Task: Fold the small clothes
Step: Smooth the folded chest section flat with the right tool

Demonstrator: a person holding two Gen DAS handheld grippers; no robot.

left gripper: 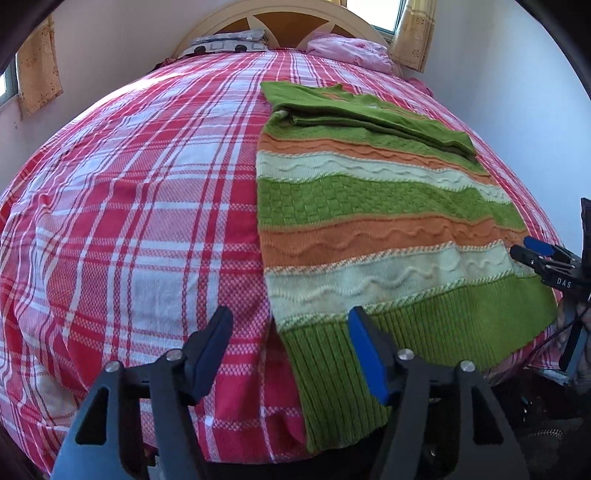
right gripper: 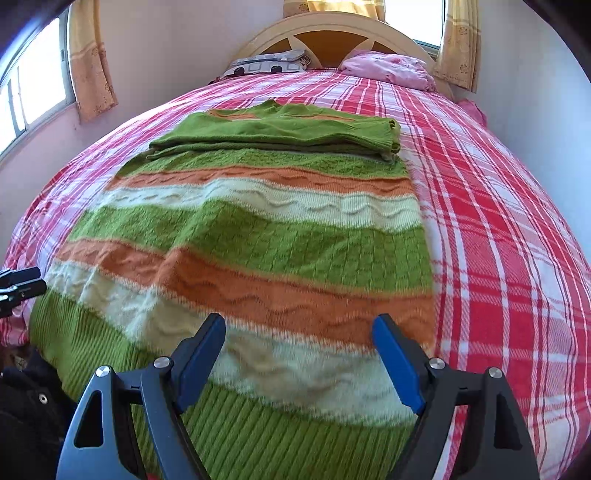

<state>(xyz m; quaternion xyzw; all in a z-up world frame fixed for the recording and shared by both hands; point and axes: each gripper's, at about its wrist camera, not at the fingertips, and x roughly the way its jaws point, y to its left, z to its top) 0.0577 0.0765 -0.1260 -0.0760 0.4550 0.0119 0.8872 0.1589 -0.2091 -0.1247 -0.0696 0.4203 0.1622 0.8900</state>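
A knitted sweater (left gripper: 369,206) with green, orange and cream stripes lies flat on the bed, its ribbed green hem over the near edge. Both green sleeves (right gripper: 280,129) are folded across its chest at the far end. My left gripper (left gripper: 290,321) is open and empty, above the sweater's left hem corner. My right gripper (right gripper: 299,328) is open and empty, above the lower right part of the sweater (right gripper: 258,240). The right gripper also shows at the right edge of the left wrist view (left gripper: 539,254). The left gripper's tips show at the left edge of the right wrist view (right gripper: 22,282).
The bed has a red and white plaid cover (left gripper: 129,206). A patterned pillow (right gripper: 269,62) and a pink bundle (right gripper: 388,70) lie by the cream headboard (right gripper: 332,29). Walls and curtained windows (right gripper: 88,55) surround the bed. Dark clothing (right gripper: 29,413) is below the near edge.
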